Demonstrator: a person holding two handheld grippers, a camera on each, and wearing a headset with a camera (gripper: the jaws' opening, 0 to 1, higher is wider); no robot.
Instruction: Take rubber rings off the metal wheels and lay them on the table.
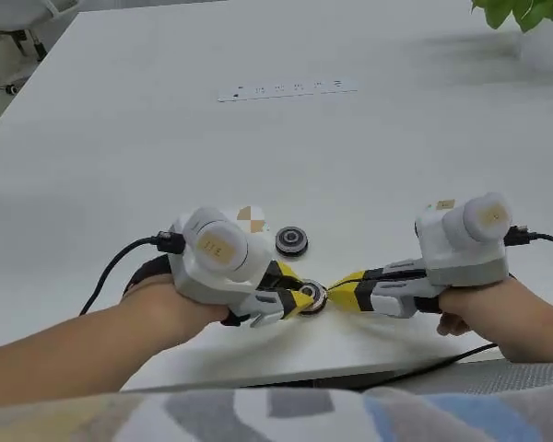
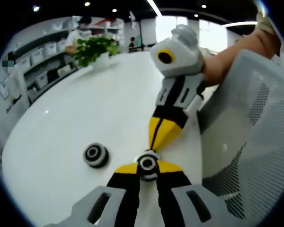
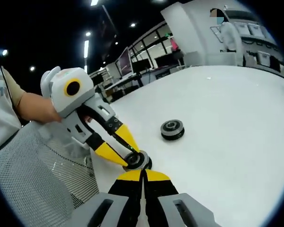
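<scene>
Clamping the metal wheel [image 1: 313, 296] between its yellow-tipped jaws, my left gripper [image 1: 304, 296] holds it just above the near edge of the white table [image 1: 258, 157]. In the left gripper view the wheel [image 2: 148, 163] sits squarely between both jaw tips, its bright hub facing the camera.

My right gripper [image 1: 339, 284] comes in from the opposite side, with its jaws pressed together and their tips touching the rim of the held wheel. In the right gripper view the two jaws of this gripper [image 3: 143, 174] meet along a thin line just beside the wheel [image 3: 136, 160]. I cannot tell whether they pinch any rubber between them.

A second wheel [image 1: 291, 241] lies flat on the table just beyond the grippers and apart from them. Its dark rubber ring [image 3: 173, 135] is seated on it.

A power strip [image 1: 288, 89] lies further back on the table. A potted plant [image 1: 521, 11] stands at the far right corner. A mesh chair back [image 2: 255, 142] is beside the table's near edge.
</scene>
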